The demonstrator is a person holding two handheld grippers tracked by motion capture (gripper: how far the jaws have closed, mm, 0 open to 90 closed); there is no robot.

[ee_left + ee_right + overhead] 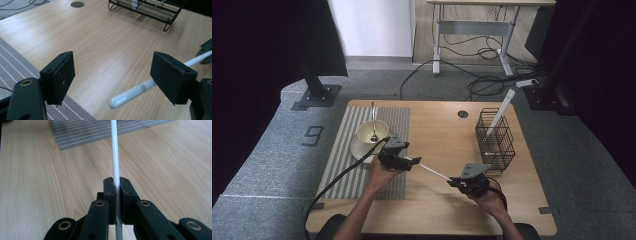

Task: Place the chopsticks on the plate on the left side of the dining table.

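My right gripper [116, 185] is shut on a thin white stick [115, 150] that runs out from its jaws toward the striped mat. In the high view the right gripper [453, 180] holds the stick [434, 172] level above the table, pointing left at my left gripper [414, 161]. The left gripper [113, 73] stands open. The stick's rounded free end [130, 94] lies between its jaws, close to the right-hand jaw, and no pad presses on it.
A cream bowl [373, 131] with a spoon sits on a saucer on the grey striped placemat [357, 175] at the left. A black wire basket [495, 141] holding white sticks stands at the right. A cable hole [463, 114] is near the far edge.
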